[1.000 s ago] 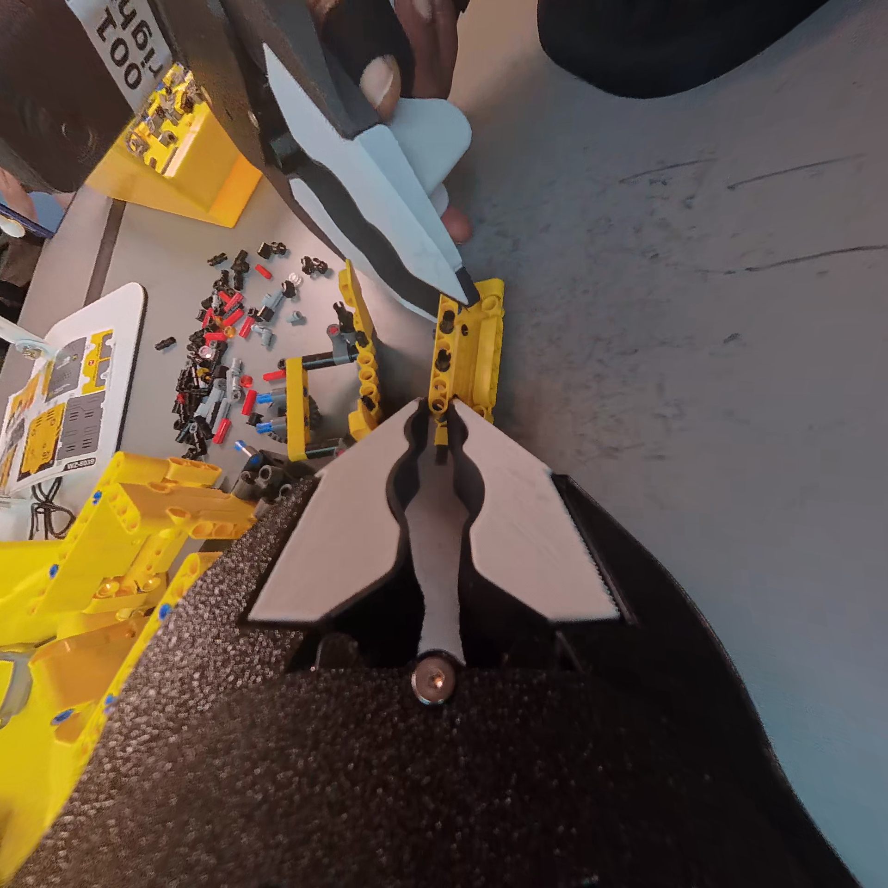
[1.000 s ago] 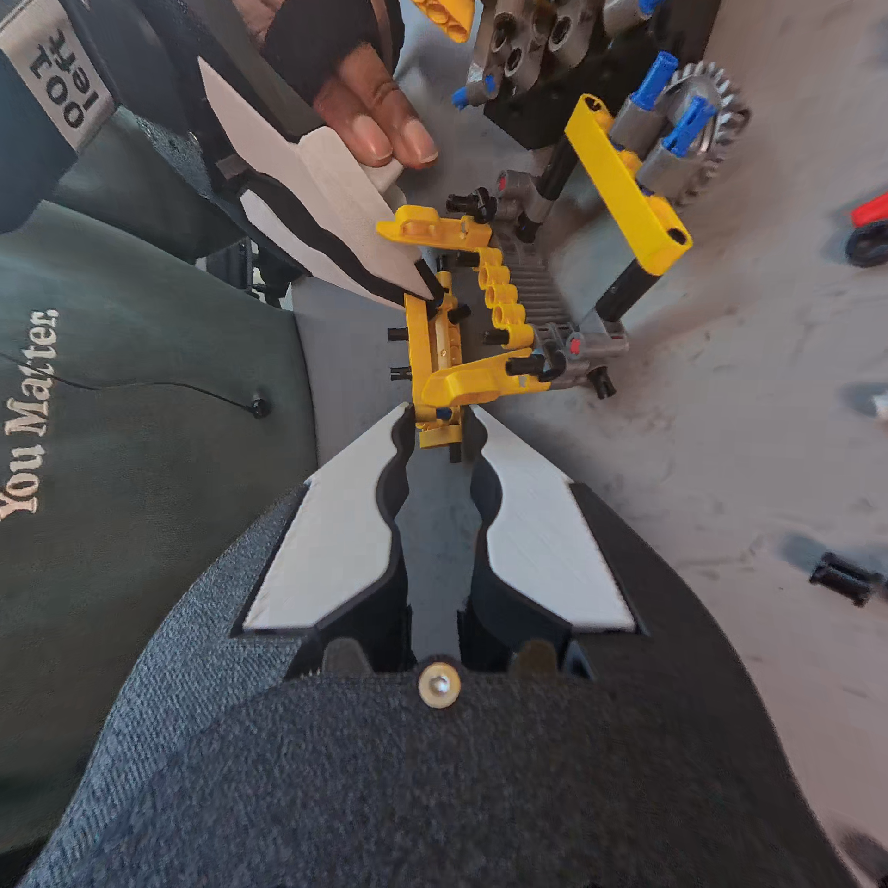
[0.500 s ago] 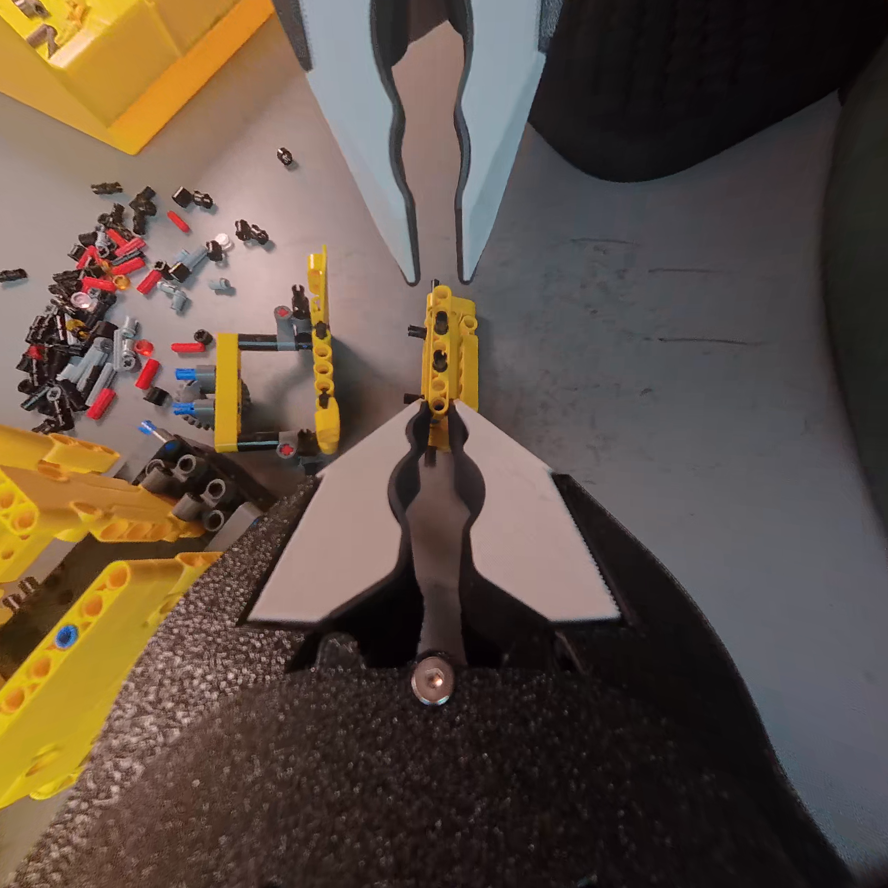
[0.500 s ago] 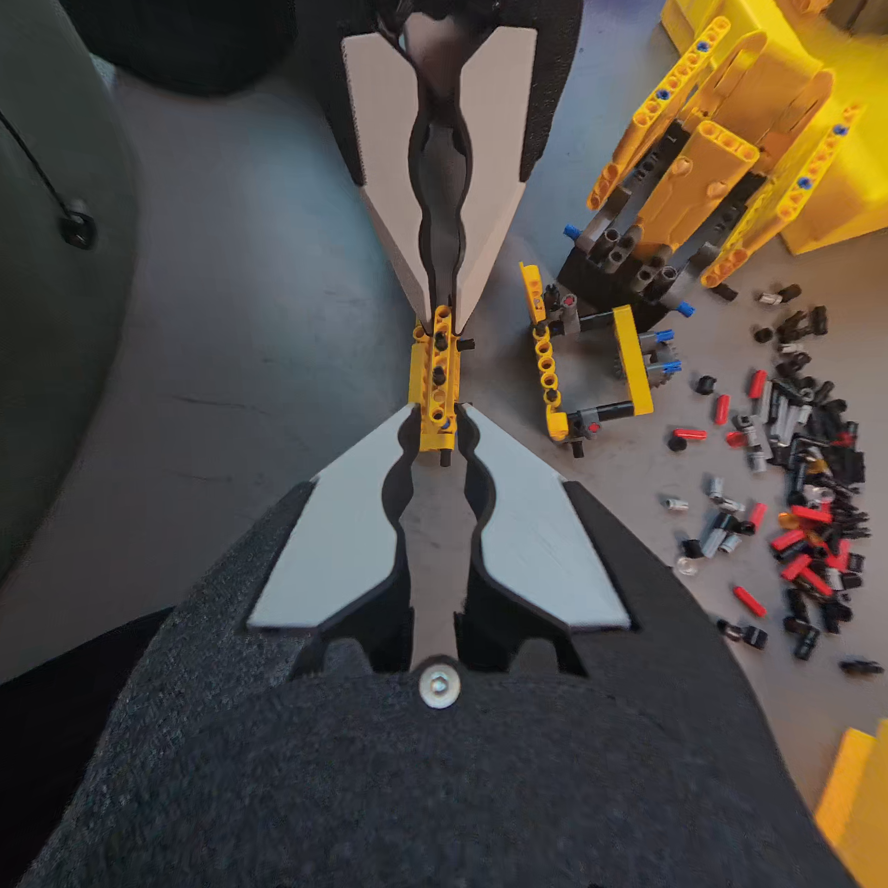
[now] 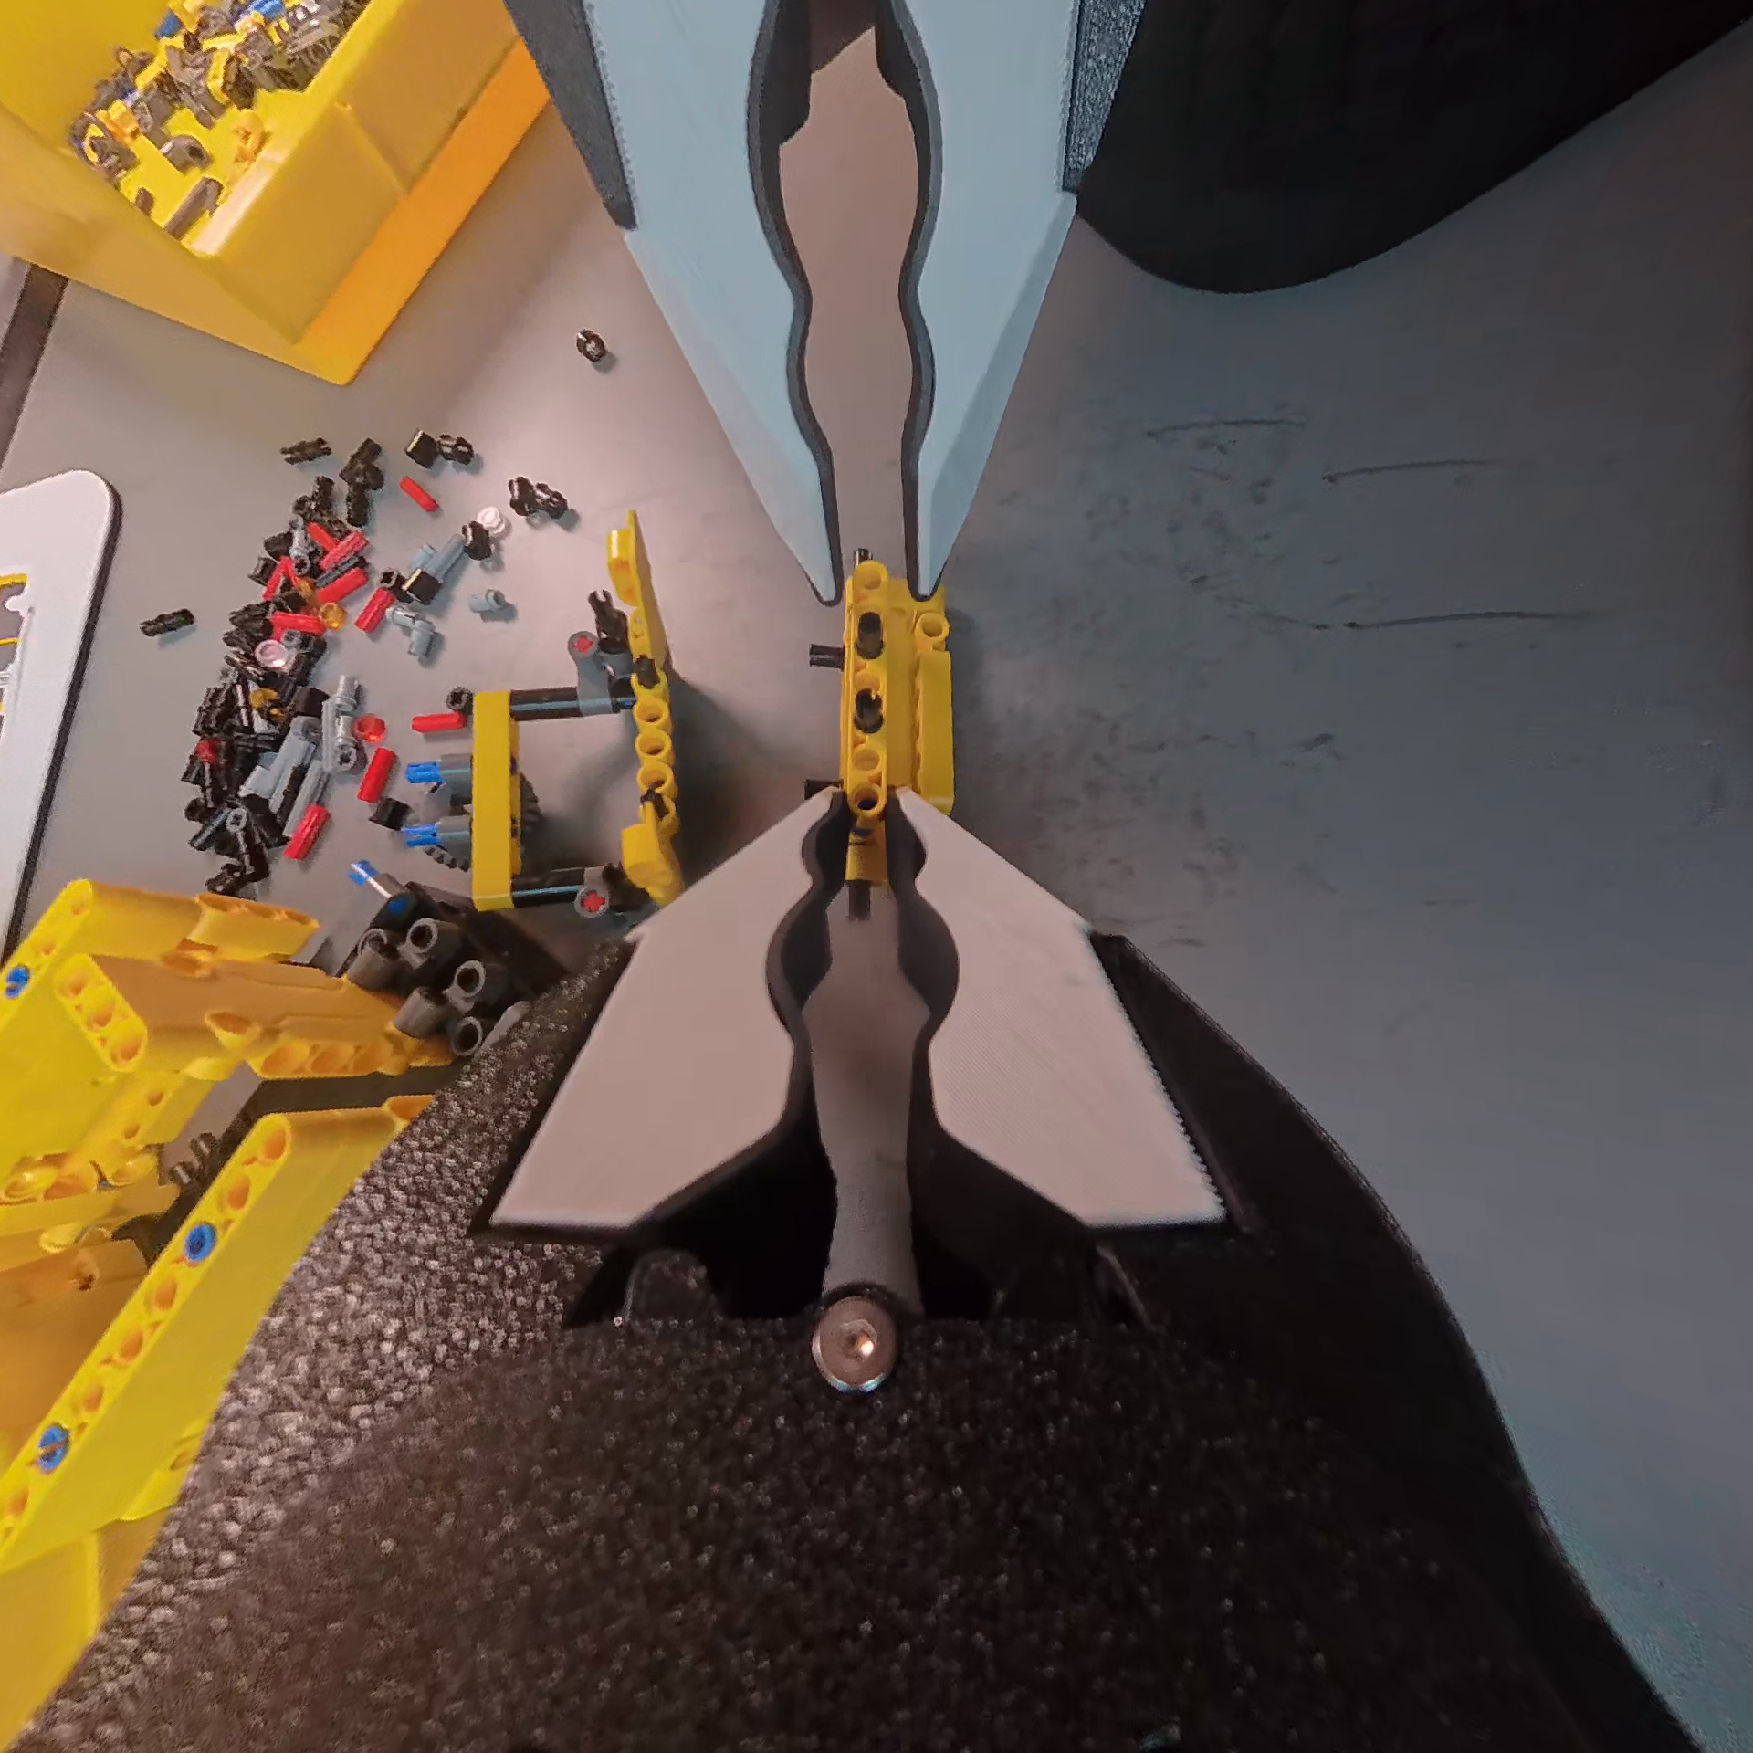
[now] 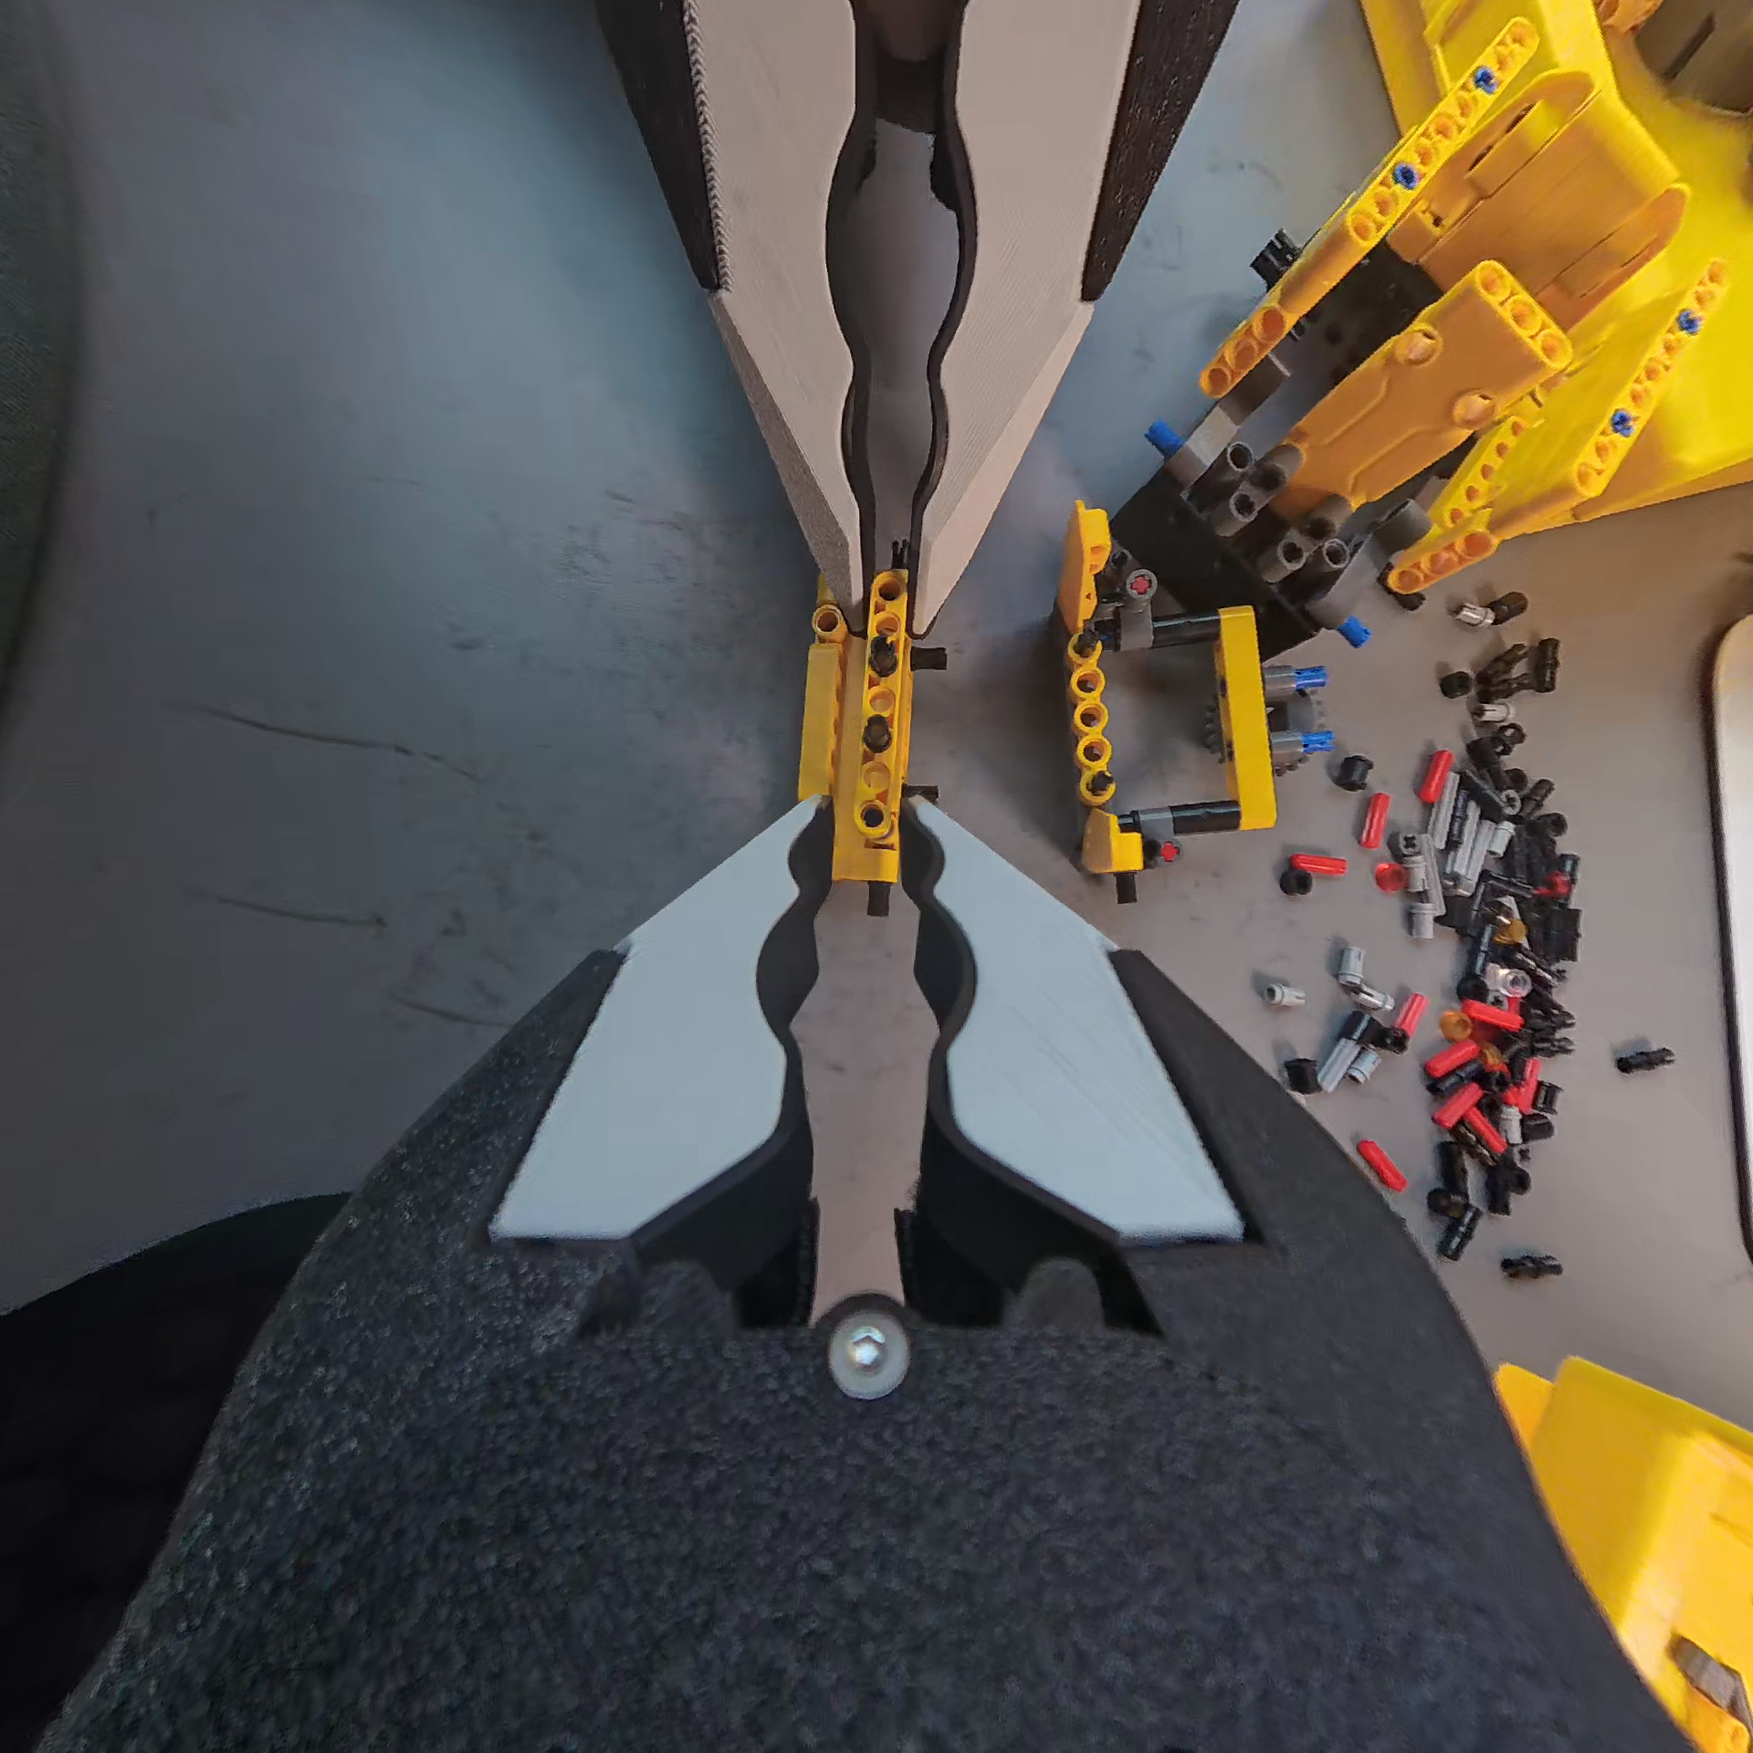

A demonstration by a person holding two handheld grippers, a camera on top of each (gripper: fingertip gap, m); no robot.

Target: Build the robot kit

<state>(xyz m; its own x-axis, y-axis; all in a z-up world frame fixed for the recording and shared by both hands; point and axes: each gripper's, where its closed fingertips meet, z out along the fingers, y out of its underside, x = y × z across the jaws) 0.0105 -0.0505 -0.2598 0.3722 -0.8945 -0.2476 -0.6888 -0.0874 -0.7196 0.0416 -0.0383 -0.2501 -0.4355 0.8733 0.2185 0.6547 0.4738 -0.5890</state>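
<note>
A short yellow beam assembly (image 5: 887, 702) with black pins is held just above the grey table (image 5: 1328, 759), between two grippers that face each other. My left gripper (image 5: 868, 811) is shut on its near end, with the jaws nearly together. It shows from above in the right wrist view (image 6: 889, 579). My right gripper (image 6: 865, 806) straddles the other end of the assembly (image 6: 868, 721), with its pads against both sides of the middle beam. It enters the left wrist view from the top (image 5: 877, 583).
A rectangular yellow-and-black frame (image 5: 569, 759) (image 6: 1167, 730) lies beside the assembly. Past it is a pile of loose red, black and grey pins (image 5: 294, 664) (image 6: 1489, 996). A large yellow model (image 5: 123, 1091) (image 6: 1470, 332), a yellow parts bin (image 5: 237, 142) and a white sheet (image 5: 47, 664) are also there. There is about 4 cm between the tips of the two grippers.
Both grippers swung from a tilted pose to face each other head-on. The right gripper's tips, just off the assembly's end half a second ago, are now around it. The hand has left view.
</note>
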